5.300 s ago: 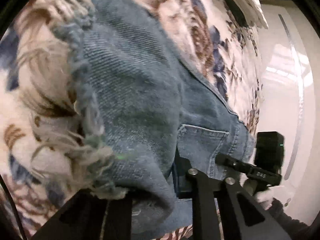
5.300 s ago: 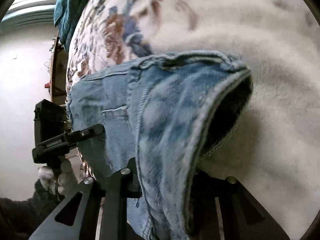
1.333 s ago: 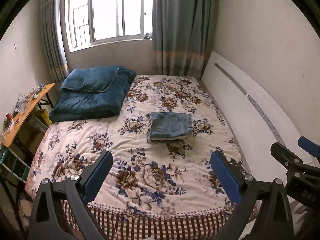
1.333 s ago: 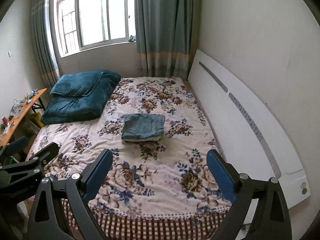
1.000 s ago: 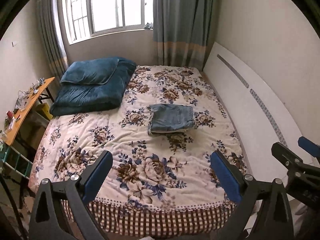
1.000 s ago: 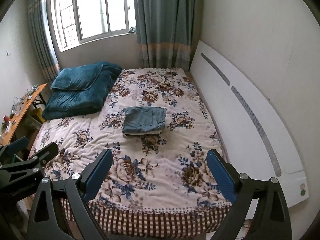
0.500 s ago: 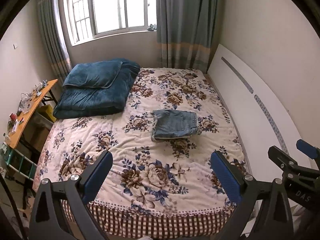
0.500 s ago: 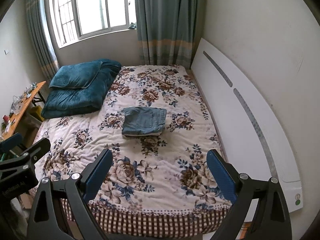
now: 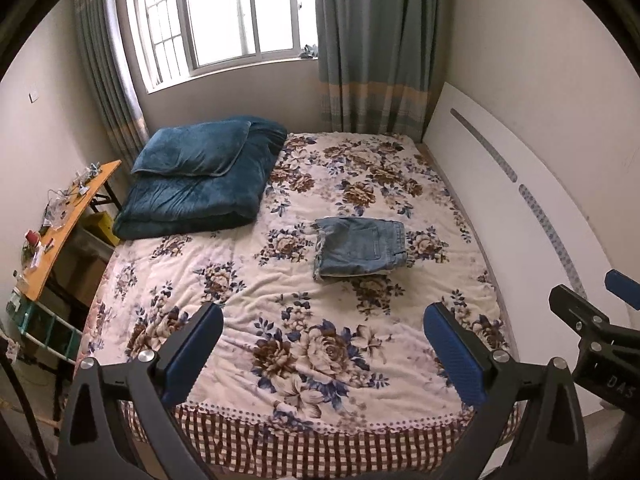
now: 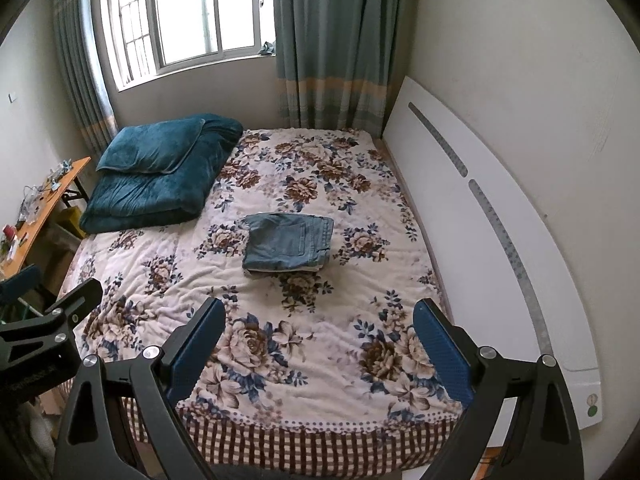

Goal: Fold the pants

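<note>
The blue denim pants (image 9: pixel 360 246) lie folded into a compact rectangle on the flowered bedspread (image 9: pixel 248 280), back pocket up; they also show in the right wrist view (image 10: pixel 289 247). My left gripper (image 9: pixel 322 344) is open and empty, held back beyond the foot of the bed. My right gripper (image 10: pixel 320 340) is open and empty too, far from the pants. The right gripper shows at the right edge of the left wrist view (image 9: pixel 592 328), and the left gripper at the left edge of the right wrist view (image 10: pixel 48 320).
A folded teal quilt with a pillow (image 9: pixel 200 176) lies at the bed's far left. A white headboard (image 9: pixel 520 200) runs along the right wall. An orange side table (image 9: pixel 60 216) with small items stands left. Window and curtains (image 9: pixel 360 40) are behind.
Both grippers let go of the denim and pulled back from the bed to the foot end; the pants now lie folded. In the last second the views only shifted slightly.
</note>
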Demonstrator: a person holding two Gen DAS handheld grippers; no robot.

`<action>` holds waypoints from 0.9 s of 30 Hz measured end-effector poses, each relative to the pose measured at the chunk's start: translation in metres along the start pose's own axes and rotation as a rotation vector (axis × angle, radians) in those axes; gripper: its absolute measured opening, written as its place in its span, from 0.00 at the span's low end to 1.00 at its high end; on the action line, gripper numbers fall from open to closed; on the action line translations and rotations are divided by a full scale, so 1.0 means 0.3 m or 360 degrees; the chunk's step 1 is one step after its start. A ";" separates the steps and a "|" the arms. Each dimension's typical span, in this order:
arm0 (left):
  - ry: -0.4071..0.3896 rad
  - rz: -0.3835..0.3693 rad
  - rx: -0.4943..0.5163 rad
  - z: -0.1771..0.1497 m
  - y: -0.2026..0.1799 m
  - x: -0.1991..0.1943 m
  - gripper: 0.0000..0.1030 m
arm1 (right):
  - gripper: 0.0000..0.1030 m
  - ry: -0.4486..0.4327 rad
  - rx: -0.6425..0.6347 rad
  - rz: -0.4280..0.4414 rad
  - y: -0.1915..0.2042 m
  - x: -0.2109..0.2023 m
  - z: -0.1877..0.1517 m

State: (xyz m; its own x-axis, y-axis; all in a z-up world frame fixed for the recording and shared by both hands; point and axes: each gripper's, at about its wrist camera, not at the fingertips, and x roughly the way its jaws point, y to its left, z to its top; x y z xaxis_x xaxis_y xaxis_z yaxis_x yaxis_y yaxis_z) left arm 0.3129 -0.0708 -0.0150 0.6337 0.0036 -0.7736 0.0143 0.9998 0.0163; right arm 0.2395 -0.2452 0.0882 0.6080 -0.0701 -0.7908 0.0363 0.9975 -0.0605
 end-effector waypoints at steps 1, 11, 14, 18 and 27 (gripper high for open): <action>-0.0005 0.0005 -0.0005 0.000 0.003 0.001 1.00 | 0.94 0.0004 -0.0004 0.0002 0.003 0.004 0.002; -0.0001 0.0017 -0.0021 0.007 0.015 0.000 1.00 | 0.94 0.0012 -0.0011 0.0002 0.009 0.017 0.016; -0.0003 0.0018 -0.0020 0.008 0.015 -0.001 1.00 | 0.94 0.0014 -0.0014 0.0002 0.012 0.021 0.016; -0.0002 0.0022 -0.0022 0.008 0.015 0.000 1.00 | 0.94 0.0014 -0.0011 0.0007 0.009 0.025 0.022; -0.0003 0.0020 -0.0021 0.014 0.010 -0.004 1.00 | 0.94 0.0022 0.0003 0.0023 0.006 0.029 0.023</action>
State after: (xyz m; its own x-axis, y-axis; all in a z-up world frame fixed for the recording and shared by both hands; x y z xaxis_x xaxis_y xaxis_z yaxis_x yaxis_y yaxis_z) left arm 0.3156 -0.0679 -0.0113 0.6354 0.0158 -0.7721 -0.0036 0.9998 0.0176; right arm 0.2503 -0.2441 0.0855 0.5975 -0.0555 -0.8000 0.0288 0.9984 -0.0478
